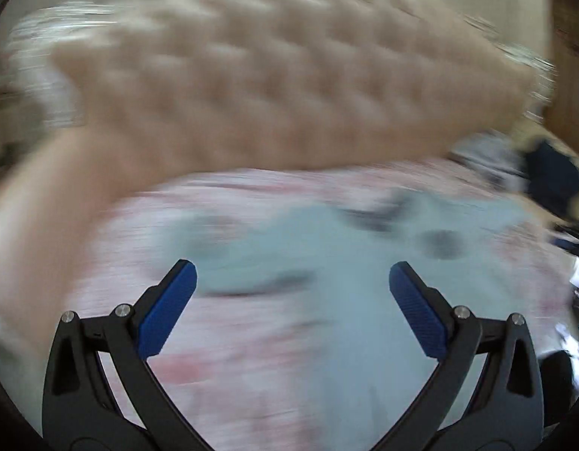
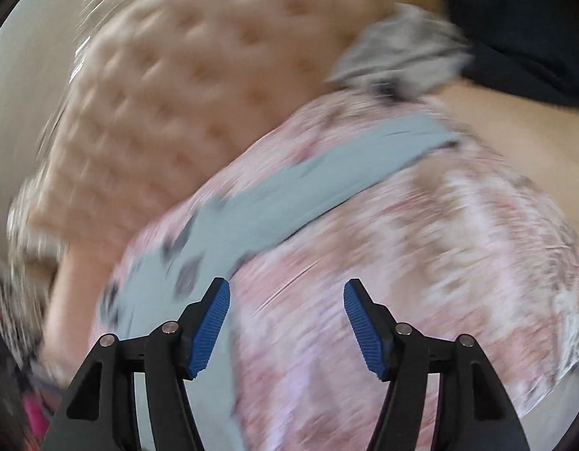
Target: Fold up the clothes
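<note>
Behind everything sits a tufted beige headboard [image 1: 289,75], blurred in both views. Below it is a pink patterned bedspread [image 2: 421,244], which is my work surface.

Light blue garment [image 1: 364,282] lies spread on the bedspread, with dark blotches that I read as print, too smeared to be sure. In the right wrist view it runs as a long band from near the left finger up toward the far corner of the bed.

My handling judgement: thin soft fabric, light, no stiffness, will drape and bunch, not fragile. It may drag on the spread instead of sliding cleanly. Best hold is an edge or corner, pinching a single layer, not the middle. From the right side the nearest edge is the one just beside my left finger.

Left gripper [image 1: 293,282]: jaws spread wide, nothing between the pads, hovering over the garment's middle and looking down at the bed.

Right gripper [image 2: 287,300]: jaws apart too, empty, only bedspread showing between them. It's angled down at the bed and rolled, so the scene sits diagonal in that view.

Grey patterned cloth [image 2: 402,49] and a dark navy item [image 2: 522,30] sit at the far corner, well apart from both grippers. Can't tell what they are.
</note>
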A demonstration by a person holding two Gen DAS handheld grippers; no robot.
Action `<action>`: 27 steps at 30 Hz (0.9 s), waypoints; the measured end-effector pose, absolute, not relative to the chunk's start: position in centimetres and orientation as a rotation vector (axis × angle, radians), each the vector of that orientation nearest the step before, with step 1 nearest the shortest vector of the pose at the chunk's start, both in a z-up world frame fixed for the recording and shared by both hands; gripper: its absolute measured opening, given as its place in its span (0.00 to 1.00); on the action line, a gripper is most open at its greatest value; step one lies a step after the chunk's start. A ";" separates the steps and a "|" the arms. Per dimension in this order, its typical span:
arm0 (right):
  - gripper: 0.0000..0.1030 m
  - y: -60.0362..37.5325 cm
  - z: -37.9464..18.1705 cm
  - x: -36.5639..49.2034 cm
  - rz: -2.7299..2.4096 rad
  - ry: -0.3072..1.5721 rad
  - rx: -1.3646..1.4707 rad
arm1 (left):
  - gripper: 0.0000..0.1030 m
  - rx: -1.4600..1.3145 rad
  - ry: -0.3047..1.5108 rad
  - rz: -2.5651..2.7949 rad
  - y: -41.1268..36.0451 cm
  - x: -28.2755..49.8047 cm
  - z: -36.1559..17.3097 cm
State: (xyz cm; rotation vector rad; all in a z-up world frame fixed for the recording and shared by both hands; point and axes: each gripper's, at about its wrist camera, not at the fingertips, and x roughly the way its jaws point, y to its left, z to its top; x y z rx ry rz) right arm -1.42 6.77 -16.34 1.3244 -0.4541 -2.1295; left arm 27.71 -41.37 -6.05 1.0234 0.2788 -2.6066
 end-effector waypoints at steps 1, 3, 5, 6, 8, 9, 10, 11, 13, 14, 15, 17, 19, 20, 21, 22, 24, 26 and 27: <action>0.62 7.3 -16.7 -2.9 -2.142 -0.478 1.334 | 1.00 1.064 0.263 -2.635 -39.7 25.2 -7.0; 0.62 7.6 -17.6 -5.5 -2.156 -0.483 1.366 | 1.00 1.163 0.216 -2.680 -35.5 19.7 -9.5; 0.62 6.7 -19.2 -6.2 -2.121 -0.394 1.428 | 1.00 1.247 0.219 -2.702 -32.1 15.9 -11.6; 0.62 6.1 -20.0 -6.4 -2.100 -0.346 1.459 | 1.00 1.274 0.218 -2.708 -30.7 14.6 -12.6; 0.62 5.4 -21.1 -6.0 -2.126 -0.160 1.478 | 1.00 1.326 0.173 -2.710 -28.6 13.4 -13.8; 0.62 5.6 -21.2 -5.6 -2.133 -0.122 1.445 | 1.00 1.359 0.140 -2.706 -27.6 12.9 -14.6; 0.61 6.3 -21.3 -5.6 -2.156 -0.115 1.446 | 1.00 1.394 0.111 -2.697 -27.1 12.4 -15.4; 0.61 7.2 -21.4 -5.7 -2.185 -0.117 1.457 | 1.00 1.420 0.103 -2.688 -27.0 12.2 -15.9; 0.60 9.1 -21.8 -6.1 -2.197 -0.190 1.475 | 1.00 1.473 0.114 -2.665 -27.1 12.4 -16.8; 0.59 9.9 -21.8 -6.4 -2.192 -0.226 1.484 | 1.00 1.499 0.129 -2.651 -27.2 12.5 -17.5; 0.60 10.3 -21.5 -6.4 -2.198 -0.251 1.498 | 1.00 1.510 0.141 -2.644 -27.1 12.6 -18.0; 0.62 10.6 -20.7 -6.3 -2.223 -0.282 1.505 | 1.00 1.509 0.160 -2.632 -27.0 13.1 -18.4; 0.62 10.4 -19.1 -6.1 -2.260 -0.316 1.407 | 1.00 1.460 0.180 -2.646 -26.9 13.5 -18.0; 0.64 9.9 -19.1 -6.1 -2.243 -0.309 1.395 | 1.00 1.440 0.192 -2.657 -26.8 13.5 -17.7; 0.66 9.4 -19.3 -6.2 -2.215 -0.294 1.395 | 1.00 1.429 0.198 -2.665 -26.6 13.4 -17.5; 0.68 8.8 -19.5 -6.3 -2.188 -0.279 1.396 | 1.00 1.440 0.190 -2.669 -26.4 13.0 -17.5; 0.68 8.4 -21.6 -6.7 -2.162 -0.193 1.499 | 1.00 1.462 0.170 -2.676 -25.9 12.4 -17.6; 0.67 10.2 -21.7 -6.9 -2.179 -0.280 1.486 | 1.00 1.456 0.139 -2.689 -25.5 12.2 -17.2; 0.67 11.3 -21.6 -7.2 -2.194 -0.348 1.509 | 1.00 1.447 0.124 -2.697 -25.3 12.1 -17.0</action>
